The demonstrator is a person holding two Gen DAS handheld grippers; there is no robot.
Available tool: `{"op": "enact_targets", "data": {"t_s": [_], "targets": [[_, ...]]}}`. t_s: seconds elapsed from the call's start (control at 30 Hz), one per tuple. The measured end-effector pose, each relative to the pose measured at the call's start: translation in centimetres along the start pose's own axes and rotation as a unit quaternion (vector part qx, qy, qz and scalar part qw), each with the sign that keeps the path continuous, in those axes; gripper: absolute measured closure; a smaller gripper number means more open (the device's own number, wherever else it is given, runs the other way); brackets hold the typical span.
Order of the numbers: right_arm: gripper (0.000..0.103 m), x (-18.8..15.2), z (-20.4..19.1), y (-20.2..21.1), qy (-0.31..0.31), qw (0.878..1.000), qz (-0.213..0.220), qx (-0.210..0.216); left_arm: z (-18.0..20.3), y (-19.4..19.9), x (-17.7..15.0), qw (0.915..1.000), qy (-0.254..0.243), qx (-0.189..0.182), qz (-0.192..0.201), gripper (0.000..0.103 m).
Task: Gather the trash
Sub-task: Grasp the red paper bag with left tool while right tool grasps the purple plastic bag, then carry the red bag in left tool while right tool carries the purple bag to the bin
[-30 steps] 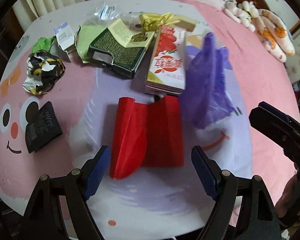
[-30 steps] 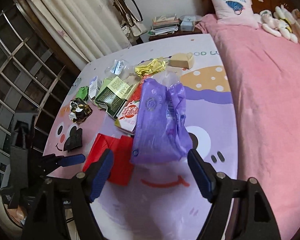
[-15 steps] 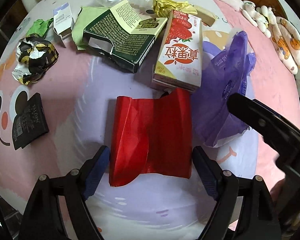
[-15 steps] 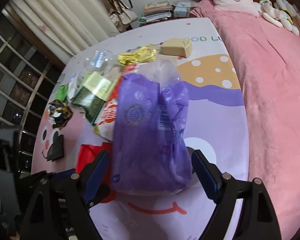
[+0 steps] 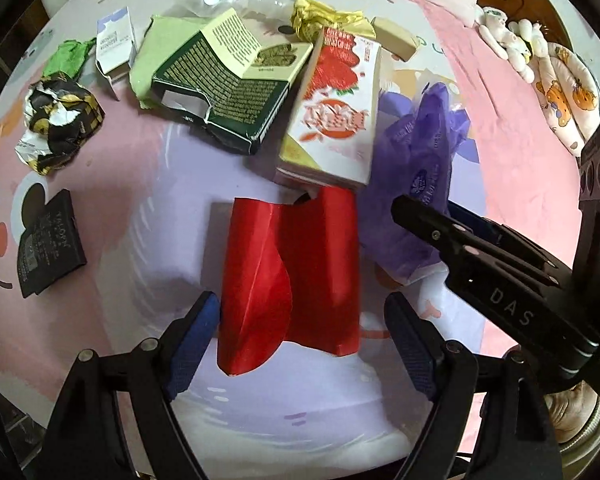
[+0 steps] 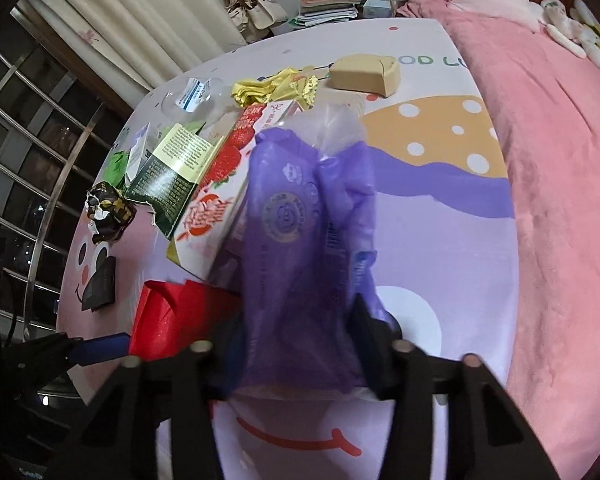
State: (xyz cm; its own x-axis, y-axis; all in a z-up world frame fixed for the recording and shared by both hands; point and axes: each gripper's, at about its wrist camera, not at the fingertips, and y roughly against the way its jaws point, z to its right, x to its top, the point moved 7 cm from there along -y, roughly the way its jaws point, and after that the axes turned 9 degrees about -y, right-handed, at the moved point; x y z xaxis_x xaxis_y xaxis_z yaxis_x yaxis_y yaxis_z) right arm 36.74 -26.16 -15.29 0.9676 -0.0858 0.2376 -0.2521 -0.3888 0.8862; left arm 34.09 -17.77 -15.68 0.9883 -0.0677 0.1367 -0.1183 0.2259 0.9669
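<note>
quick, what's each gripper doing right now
Left gripper: open, straddling the red paper, not pressing it.
Right gripper: jaws have just been closing, now shut on the purple bag.

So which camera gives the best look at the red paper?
The left wrist view: the red paper lies whole between the open fingers of the left gripper, folds and edges clear. In the right wrist view only its left part shows; the purple bag covers the rest.
</note>
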Motion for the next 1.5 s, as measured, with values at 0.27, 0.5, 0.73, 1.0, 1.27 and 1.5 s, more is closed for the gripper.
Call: {"op": "enact_targets", "data": {"t_s": [0.27,0.5,0.73,1.0,1.27,1.5], "targets": [[0.082,0.1,1.0,0.1,-0.012,1.0,-0.007,0.014,0.0,-1.8,0.0,0.9994,0.019,0.02,-0.022,0.02],[0.089,-0.5,0.8,0.1,0.0,1.0,-0.01,0.017,0.1,-2.5,-0.3,0.9988,0.038,0.013,-0.027,0.058],[0.094,-1.1,0.9,0.4,-0.004,1.0,-0.008,0.017,-1.2,-1.8,-0.7,0.9985,0.053,-0.002,-0.013,0.077],[0.097,-2.7,0.9,1.8,-0.024,1.0,0.003,0.02,-1.4,0.1,-1.5,0.9996,0.026,-0.007,0.013,0.087],[0.097,-6.5,-0.8,4.9,-0.047,0.998,0.019,0.028,-1.7,4.9,-5.2,0.998,-0.036,0.01,0.052,0.087],[0.097,-12.4,-5.3,7.6,-0.047,0.998,0.031,0.037,-4.8,11.2,-12.6,0.9928,-0.081,0.023,0.085,0.087]]}}
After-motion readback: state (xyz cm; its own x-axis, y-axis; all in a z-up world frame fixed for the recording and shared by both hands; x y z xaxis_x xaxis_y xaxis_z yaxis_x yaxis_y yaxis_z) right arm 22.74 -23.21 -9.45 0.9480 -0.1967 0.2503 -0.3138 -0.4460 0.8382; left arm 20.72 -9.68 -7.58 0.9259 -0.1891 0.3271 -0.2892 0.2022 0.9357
